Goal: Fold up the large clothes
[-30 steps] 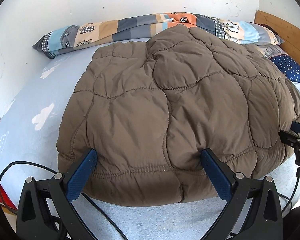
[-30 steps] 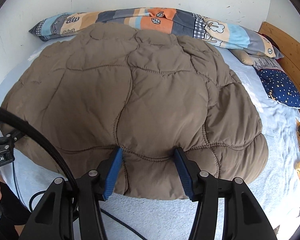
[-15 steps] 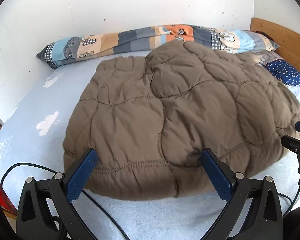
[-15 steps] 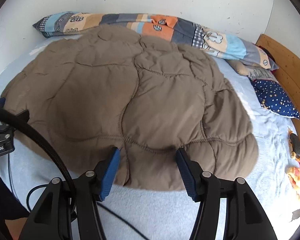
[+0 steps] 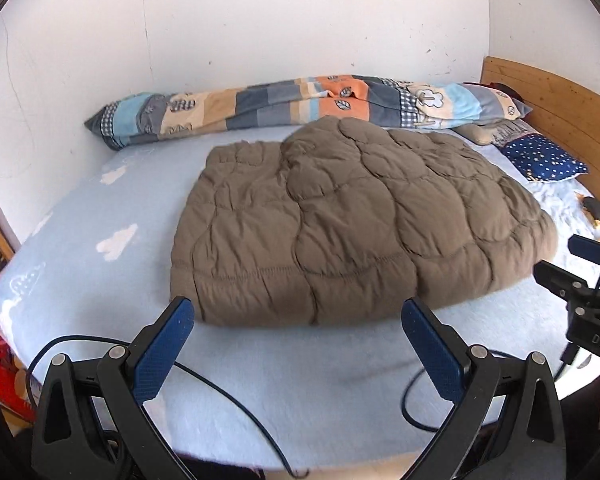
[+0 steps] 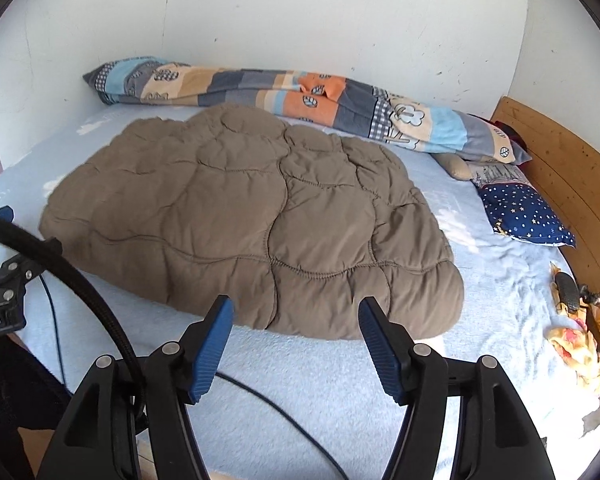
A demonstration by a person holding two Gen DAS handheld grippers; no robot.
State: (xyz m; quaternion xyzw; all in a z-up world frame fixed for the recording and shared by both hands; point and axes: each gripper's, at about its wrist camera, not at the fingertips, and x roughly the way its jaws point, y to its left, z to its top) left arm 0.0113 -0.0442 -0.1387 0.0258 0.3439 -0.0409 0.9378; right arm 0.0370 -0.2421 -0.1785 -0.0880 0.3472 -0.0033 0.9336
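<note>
brown quilted jacket (image 5: pixel 352 224) lies folded and puffy across the middle of the bed (image 5: pixel 100 208), its far edge up near the patchwork blanket (image 5: pixel 300 102) rolled along the wall side. left gripper (image 5: pixel 298 322) hovers just off the jacket's near hem, tongs spread wide, nothing between the blue pads (image 5: pixel 162 354). right gripper (image 6: pixel 296 322) hangs short of the near hem too, jaws just been opening, apart and empty, clear of the fabric. starry navy pillow (image 6: pixel 524 216) sits by the wooden headboard (image 6: pixel 568 176) at the right edge. black cables (image 5: pixel 228 396) trail over the sheet at the near edge.
</note>
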